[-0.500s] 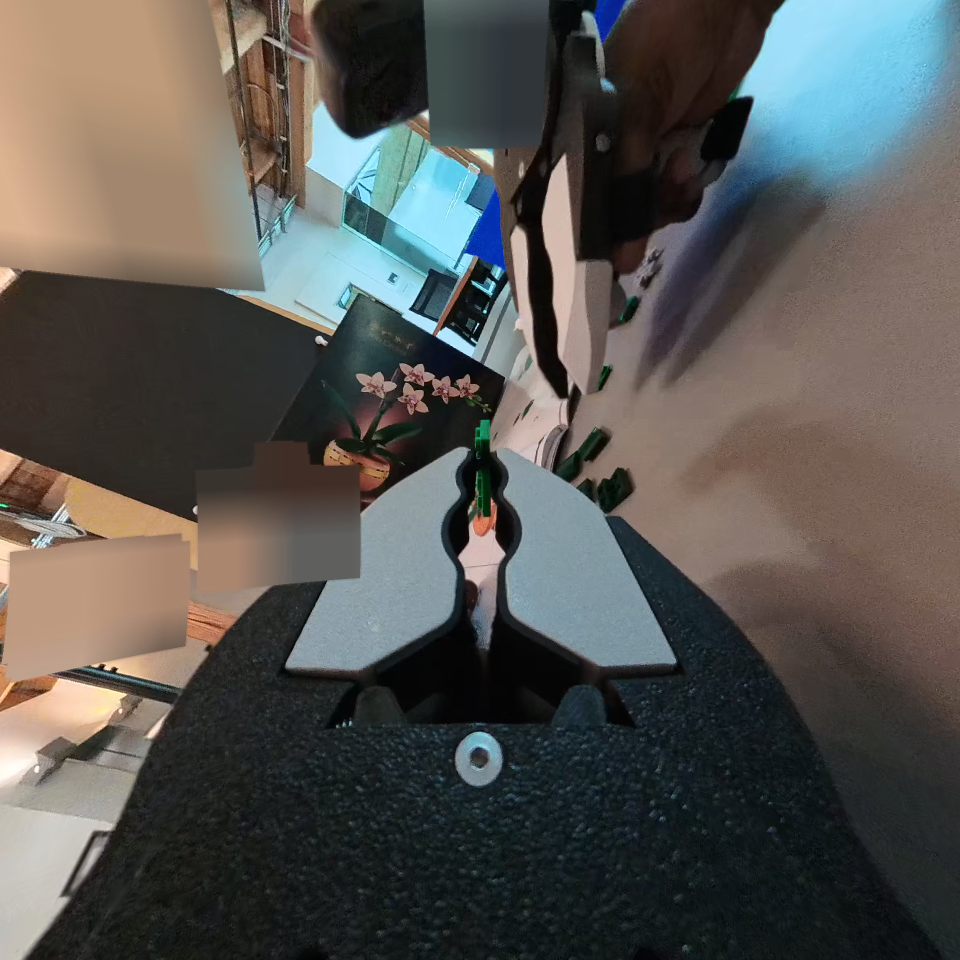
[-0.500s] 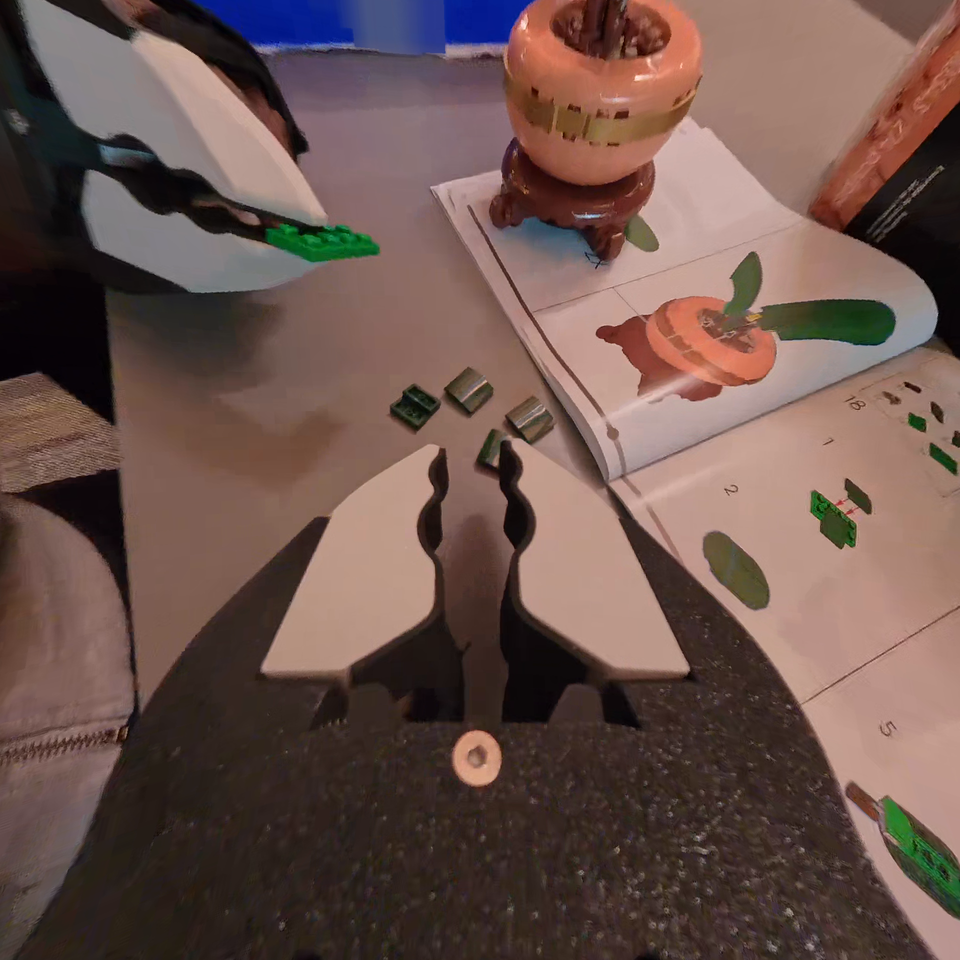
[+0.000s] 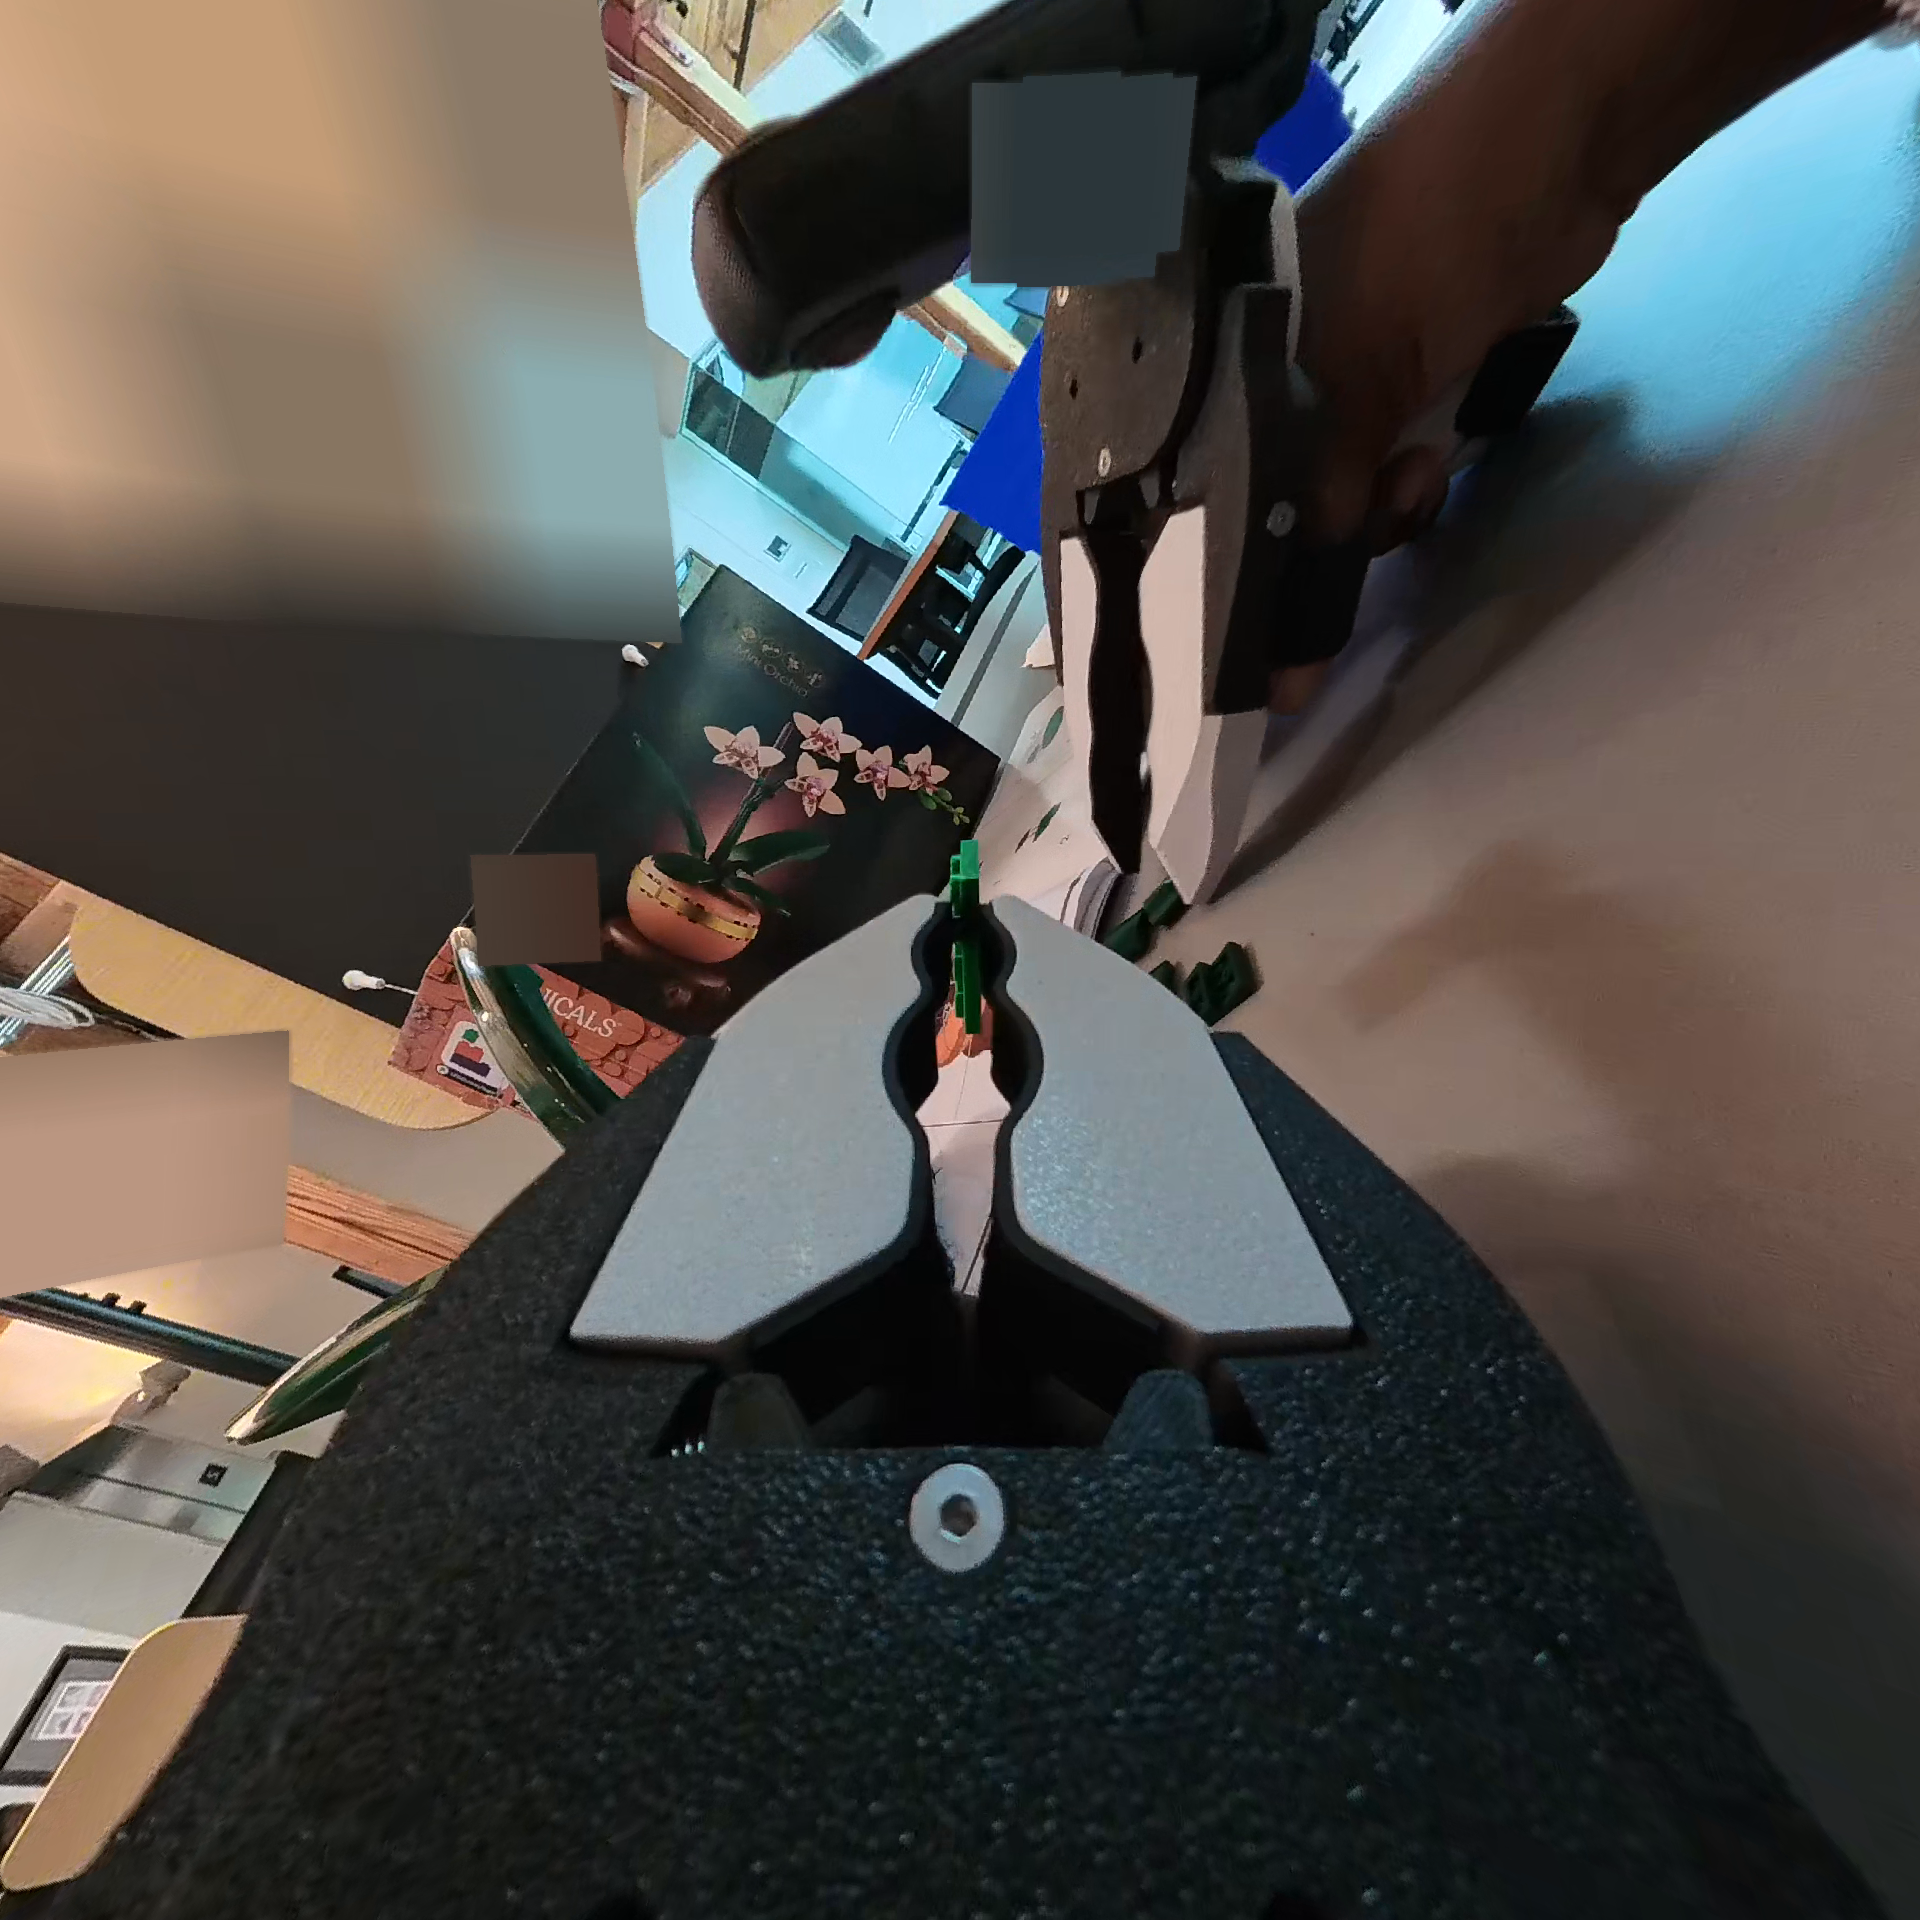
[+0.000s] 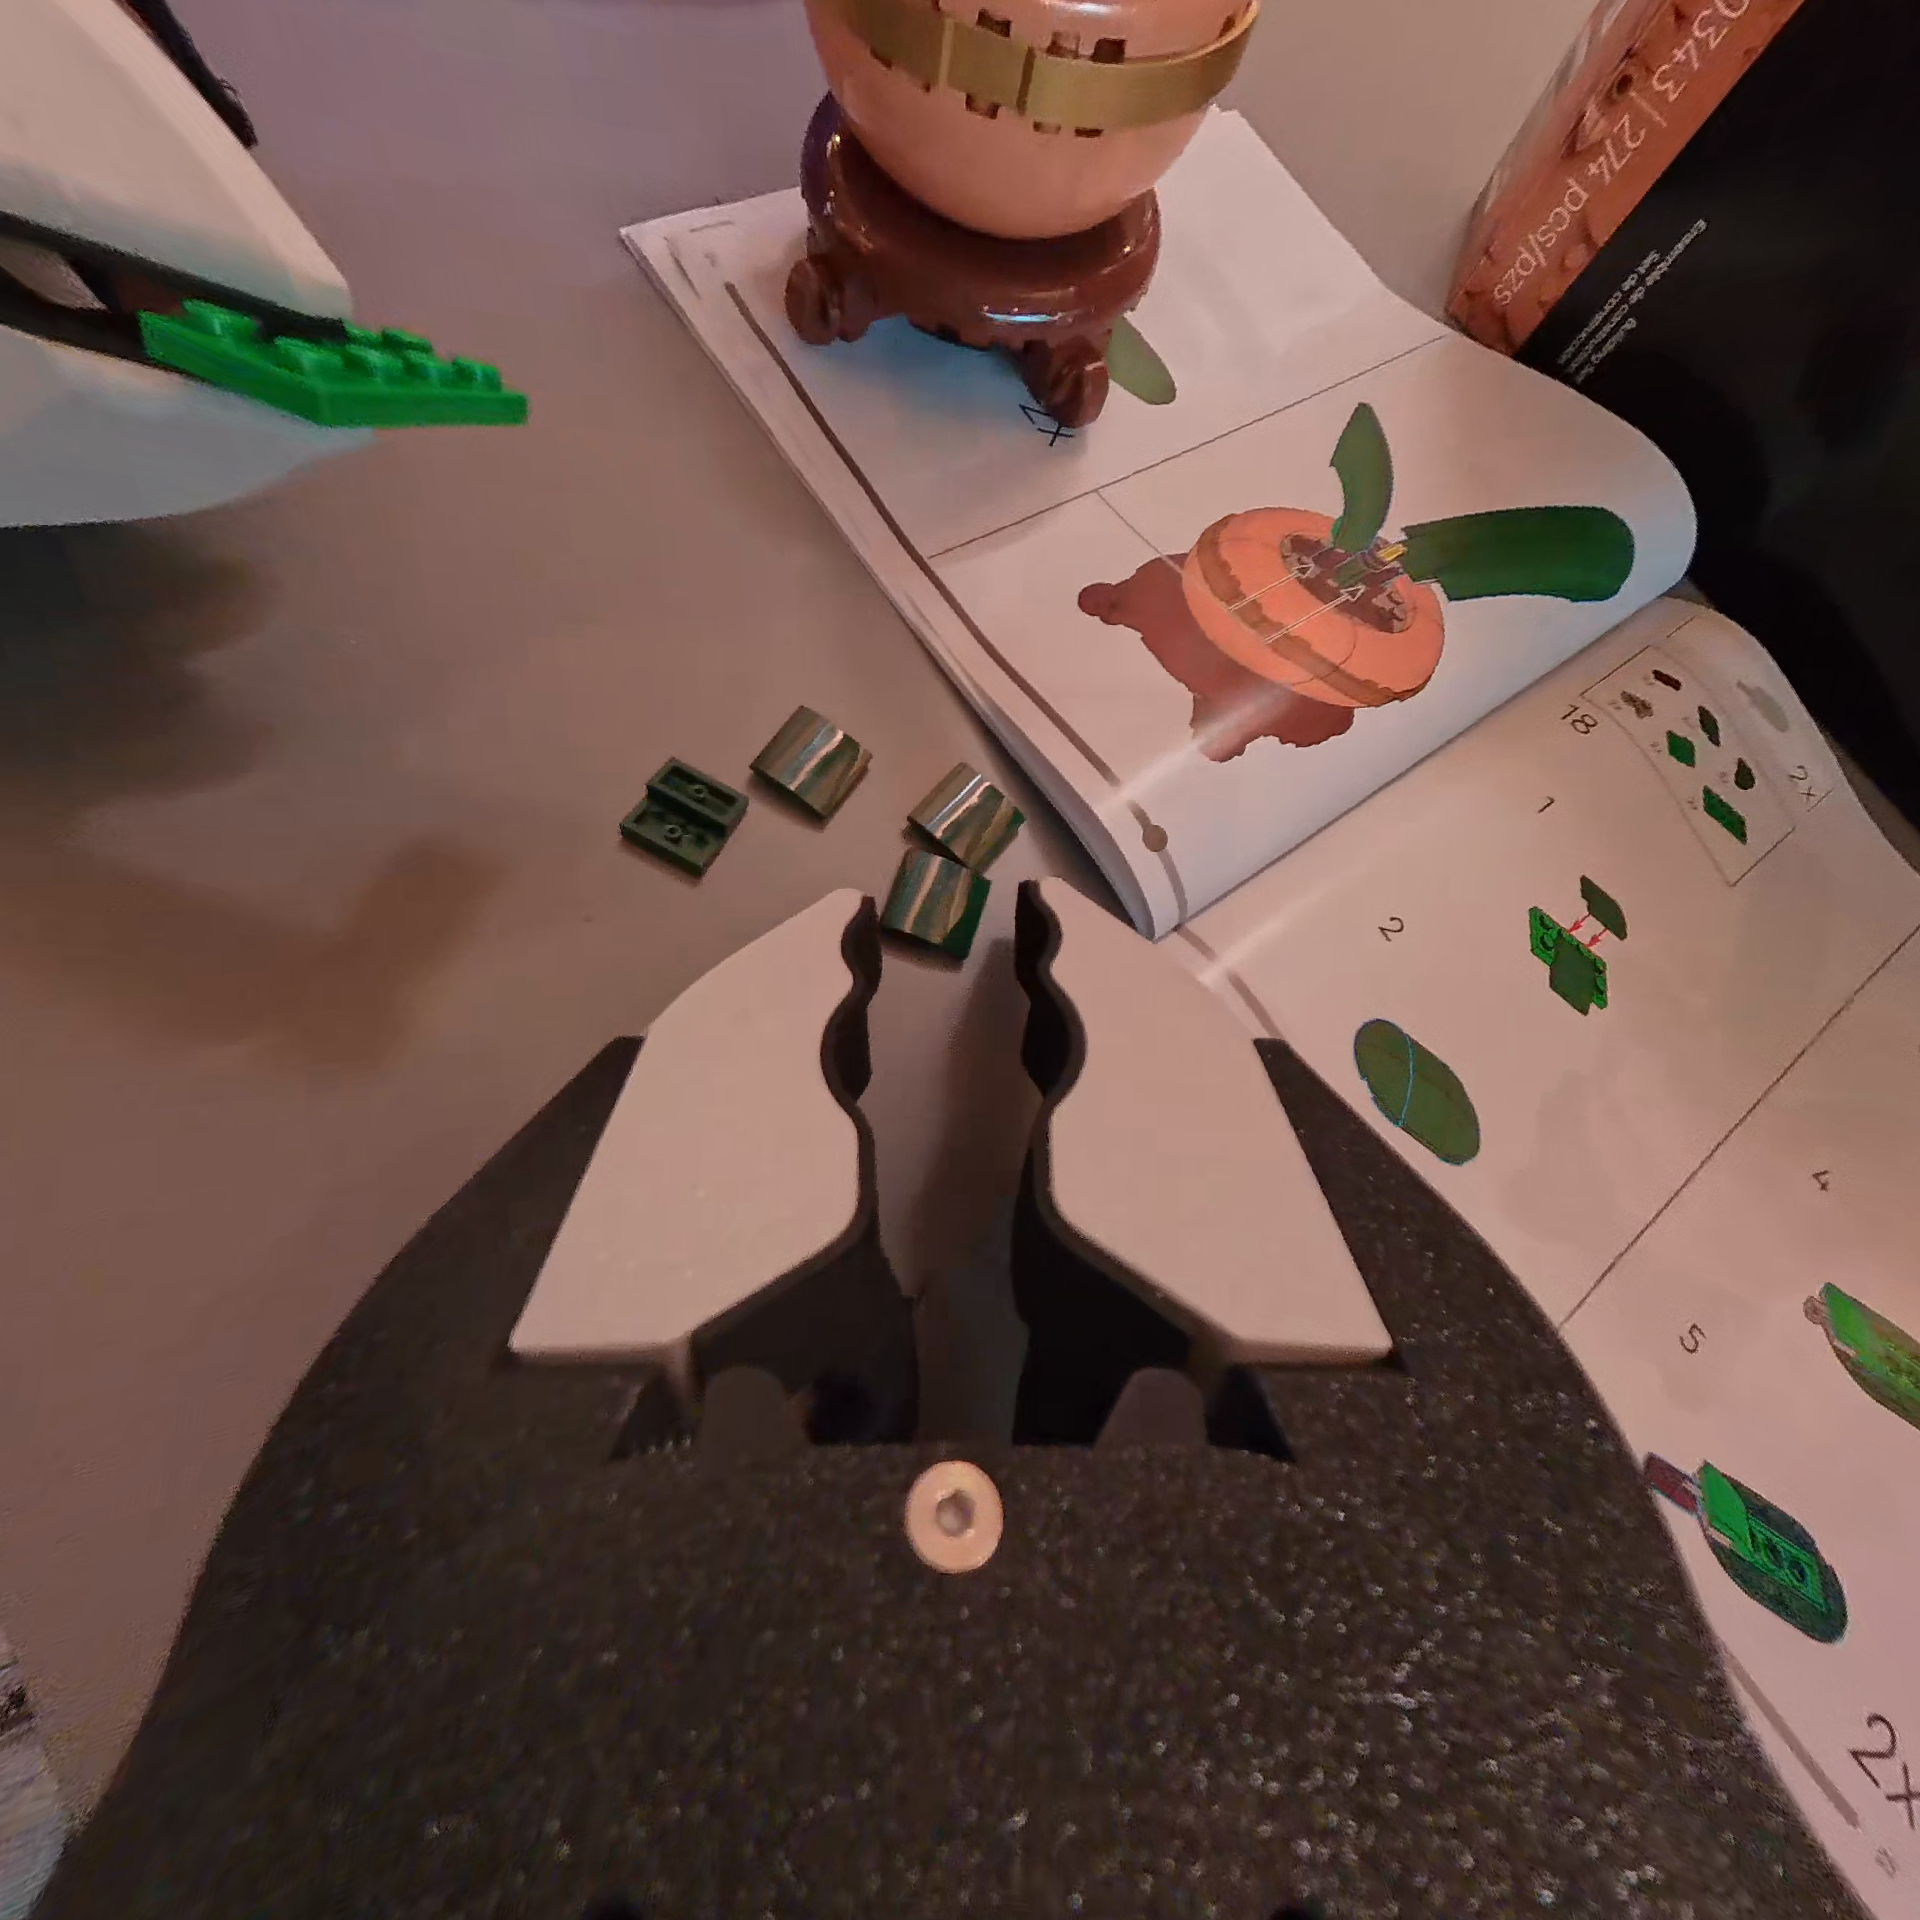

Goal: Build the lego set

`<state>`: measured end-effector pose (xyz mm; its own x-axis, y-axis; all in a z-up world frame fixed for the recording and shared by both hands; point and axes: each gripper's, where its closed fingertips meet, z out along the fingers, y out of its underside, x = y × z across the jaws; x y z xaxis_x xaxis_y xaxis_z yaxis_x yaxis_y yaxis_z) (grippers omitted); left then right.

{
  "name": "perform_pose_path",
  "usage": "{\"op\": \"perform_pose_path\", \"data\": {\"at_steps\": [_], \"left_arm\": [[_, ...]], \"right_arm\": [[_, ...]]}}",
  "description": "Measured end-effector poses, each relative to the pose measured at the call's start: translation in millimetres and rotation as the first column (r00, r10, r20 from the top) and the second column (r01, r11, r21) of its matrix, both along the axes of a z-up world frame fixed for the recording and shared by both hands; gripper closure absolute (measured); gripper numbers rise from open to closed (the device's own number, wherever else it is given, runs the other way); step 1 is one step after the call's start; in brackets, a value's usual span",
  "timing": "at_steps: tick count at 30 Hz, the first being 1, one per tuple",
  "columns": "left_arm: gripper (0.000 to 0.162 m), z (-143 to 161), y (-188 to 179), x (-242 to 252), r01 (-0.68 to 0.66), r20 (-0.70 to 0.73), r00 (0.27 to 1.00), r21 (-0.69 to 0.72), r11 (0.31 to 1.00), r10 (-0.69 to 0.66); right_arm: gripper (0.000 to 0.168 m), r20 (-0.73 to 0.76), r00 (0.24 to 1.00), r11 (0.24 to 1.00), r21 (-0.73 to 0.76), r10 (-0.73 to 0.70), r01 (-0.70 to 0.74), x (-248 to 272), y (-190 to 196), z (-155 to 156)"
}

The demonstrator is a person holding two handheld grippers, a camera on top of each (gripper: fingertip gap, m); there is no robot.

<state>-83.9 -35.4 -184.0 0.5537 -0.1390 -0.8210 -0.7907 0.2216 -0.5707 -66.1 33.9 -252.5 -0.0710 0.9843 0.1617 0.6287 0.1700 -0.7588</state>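
Right tool (image 4: 940, 914) lower, nearer dark green pieces (image 4: 933, 902)

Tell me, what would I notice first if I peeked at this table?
Probably the bright green plate, pinched in the left tool and held in the air at the left. Then the round peach pot on its brown stand, sitting on the open instruction booklet at the back. The open right tool hovers by small dark green curved pieces on the grey table.

Four loose pieces (image 4: 816, 774) lie on the table (image 4: 416, 644) left of the booklet (image 4: 1299, 499) — the pot (image 4: 987, 249) stands on its far page.
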Motion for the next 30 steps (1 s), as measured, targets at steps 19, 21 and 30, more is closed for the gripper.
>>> {"op": "perform_pose_path", "data": {"at_steps": [19, 21, 30], "left_arm": [[0.158, 2.8, 0.0, 1.0, 0.012, 0.026, 1.0, 0.01, 1.0, -0.012], [0.158, 2.9, 0.3, 0.9, 0.013, 0.029, 0.999, 0.012, 1.0, -0.014], [0.158, 1.2, 0.5, 1.3, 0.014, 0.019, 1.0, 0.006, 1.0, -0.014]], "right_arm": [[0.158, 0.049, 0.917, 0.916, 0.06, 0.395, -0.397, 53.2, -19.3, -1.2], [0.156, 0.041, 0.922, 0.92, 0.05, 0.386, -0.388, 55.6, -17.6, -0.6], [0.154, -0.053, 0.964, 0.964, -0.044, 0.261, -0.263, 60.4, -7.0, 13.2]]}}
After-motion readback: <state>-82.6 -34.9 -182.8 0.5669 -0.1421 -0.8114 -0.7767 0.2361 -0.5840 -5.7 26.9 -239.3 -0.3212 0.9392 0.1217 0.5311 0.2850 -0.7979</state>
